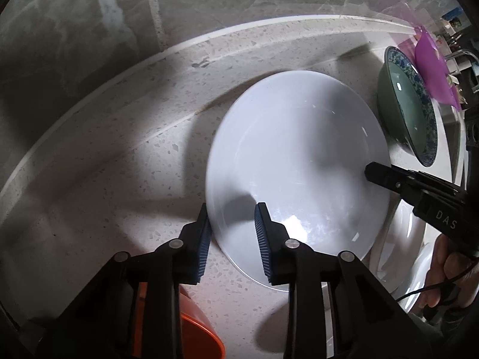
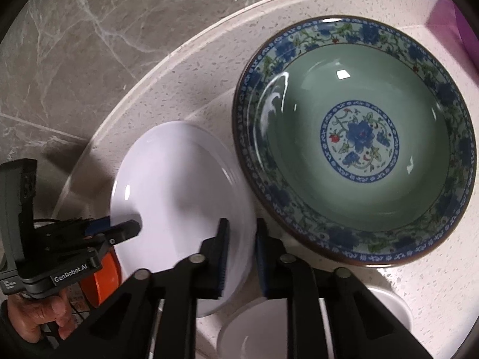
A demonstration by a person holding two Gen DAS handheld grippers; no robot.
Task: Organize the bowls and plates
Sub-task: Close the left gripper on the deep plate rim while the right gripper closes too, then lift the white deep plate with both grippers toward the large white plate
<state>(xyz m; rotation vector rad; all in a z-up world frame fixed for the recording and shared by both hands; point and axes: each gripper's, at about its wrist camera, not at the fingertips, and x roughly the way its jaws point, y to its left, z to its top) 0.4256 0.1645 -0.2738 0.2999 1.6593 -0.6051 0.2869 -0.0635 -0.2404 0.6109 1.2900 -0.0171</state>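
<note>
Both grippers, left (image 1: 232, 233) and right (image 2: 241, 254), seemingly pinch opposite white plate (image 1: 299, 164) rims beside the green bowl (image 2: 359, 137).

Pale speckled stone countertop (image 2: 191, 68) with a curved raised edge, a white plate (image 2: 179, 197) on it, a green bowl with blue flower pattern (image 2: 356, 137) just beside the plate, an orange bowl (image 1: 200, 338) near the plate

Both wrist views look steeply down, close over the worktop (image 1: 119, 179); left from left, right from right; shared: white plate (image 1: 299, 155) (image 2: 179, 197).
</note>
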